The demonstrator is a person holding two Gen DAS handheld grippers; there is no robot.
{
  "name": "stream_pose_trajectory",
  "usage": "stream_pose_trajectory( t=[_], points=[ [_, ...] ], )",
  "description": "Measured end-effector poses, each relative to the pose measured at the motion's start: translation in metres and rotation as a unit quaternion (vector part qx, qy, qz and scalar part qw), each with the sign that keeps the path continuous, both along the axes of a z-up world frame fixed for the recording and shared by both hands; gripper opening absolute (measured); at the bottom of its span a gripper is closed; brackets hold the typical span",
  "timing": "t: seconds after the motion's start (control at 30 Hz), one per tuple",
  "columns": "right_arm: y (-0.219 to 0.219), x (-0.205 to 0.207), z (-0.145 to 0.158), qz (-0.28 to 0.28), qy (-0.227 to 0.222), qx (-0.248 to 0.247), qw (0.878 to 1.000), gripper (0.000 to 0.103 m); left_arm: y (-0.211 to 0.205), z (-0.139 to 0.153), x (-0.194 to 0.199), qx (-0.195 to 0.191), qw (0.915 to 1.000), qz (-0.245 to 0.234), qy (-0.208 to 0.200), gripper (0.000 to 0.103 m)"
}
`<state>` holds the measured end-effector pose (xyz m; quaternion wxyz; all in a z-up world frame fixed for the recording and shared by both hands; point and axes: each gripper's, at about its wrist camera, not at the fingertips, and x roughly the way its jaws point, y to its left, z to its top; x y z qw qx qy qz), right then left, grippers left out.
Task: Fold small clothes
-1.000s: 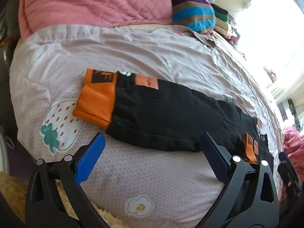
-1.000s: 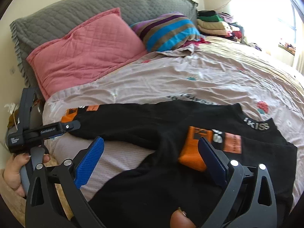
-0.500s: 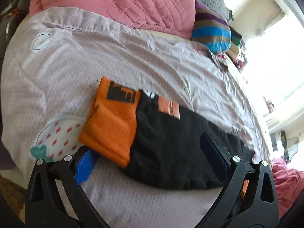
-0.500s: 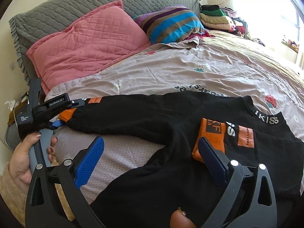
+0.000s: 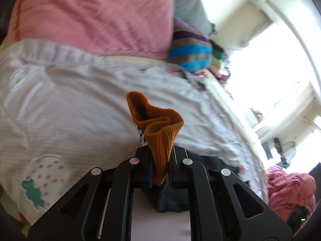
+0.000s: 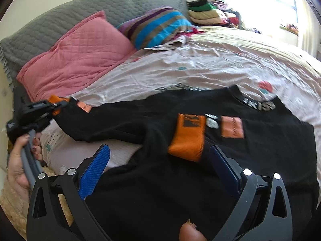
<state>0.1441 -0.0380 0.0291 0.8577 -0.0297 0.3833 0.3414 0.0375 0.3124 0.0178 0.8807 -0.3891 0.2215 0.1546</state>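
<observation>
Our left hand-held gripper (image 5: 159, 172) just clamped down on the orange cuff (image 5: 160, 132) of the black sweater (image 6: 200, 160) lying on the bed (image 6: 200, 64); right hand-held gripper (image 6: 158, 166) spread wide over it.

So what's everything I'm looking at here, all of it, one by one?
sweater: one, black with orange cuffs and patches, spread flat across the bed.
left cuff: one, orange, pinched and bunched up in the left gripper.
other cuff: one, orange, folded onto the sweater's chest.
bedspread: one, pale lilac with small prints, covers the bed.
pink pillow: one, at the head of the bed.
striped pillow: one, blue, purple and brown, beside the pink one.
grey headboard cover: one, quilted, behind the pillows.
folded clothes: one stack, mixed colours, far corner.
left gripper: black, shut on the left cuff.
right gripper: black with blue pads, open over the sweater.
hand: one, holding the left gripper's handle.
</observation>
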Motion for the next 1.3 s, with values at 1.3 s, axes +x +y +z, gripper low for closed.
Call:
stream_pose_trajectory(
  t=[1.3],
  points=[
    [-0.247, 0.005, -0.007, -0.23, 0.022, 0.052, 0.971, 0.098, -0.294, 0.037, 0.125, 0.012, 0.9229, -0.384, -0.018, 0.004]
  ],
)
